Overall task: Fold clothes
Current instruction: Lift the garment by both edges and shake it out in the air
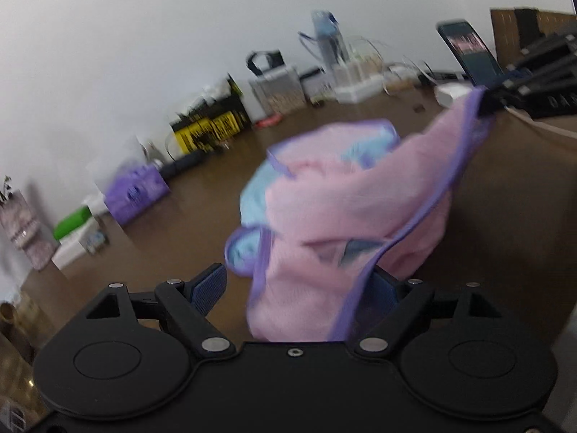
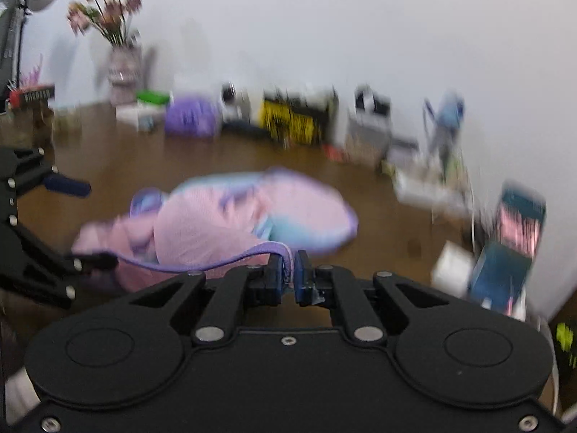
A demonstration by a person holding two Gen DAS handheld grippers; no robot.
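**Figure: One corner pinched, the other jaws spread, during folding of a small garment**

Nearest in the right wrist view, the right gripper (image 2: 288, 270) is clamped on the purple-bound edge of the pink garment (image 2: 216, 223); its blue pads meet on the hem, so this corner is lifted and the edge runs taut away from it. In the left wrist view, the left gripper (image 1: 299, 285) stands with jaws spread wide. Cloth drapes between its fingers (image 1: 209, 288), but the pads do not press it, which reads as either a release or a fresh approach; the blur prevents a firmer call. The rest of the garment lies bunched on the brown table (image 1: 202, 195), pink outside with pale blue lining showing, hence not yet a flat fold. Beyond it, along the white wall, stand a purple box (image 1: 137, 195), a yellow-and-black box (image 1: 209, 130) and a propped phone (image 1: 468, 50), all well apart from the cloth. A vase of flowers (image 2: 119, 57) occupies the far left corner.
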